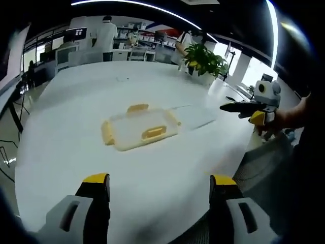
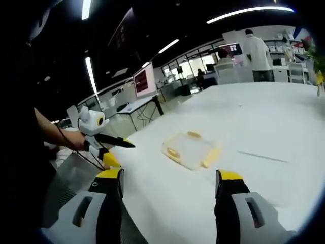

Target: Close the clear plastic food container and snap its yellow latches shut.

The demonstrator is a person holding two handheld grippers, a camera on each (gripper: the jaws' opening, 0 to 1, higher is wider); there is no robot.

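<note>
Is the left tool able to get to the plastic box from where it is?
Probably yes: the left tool is open, pointing at the container, with bare white table between them.

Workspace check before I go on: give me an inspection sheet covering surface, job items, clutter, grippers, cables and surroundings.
Surface: large white table, bare around the work.
Job's things: clear plastic food container with yellow latches, lying flat mid-table; lid looks on, latch state too small to tell.
Clutter: nothing seen near the container.
Grippers: left gripper and right gripper both open, both short of the container, touching nothing.
Cables: thin lead hanging by the left gripper in the right gripper view.
Surroundings: potted plant at the far table edge; people standing at desks with monitors beyond.
</note>
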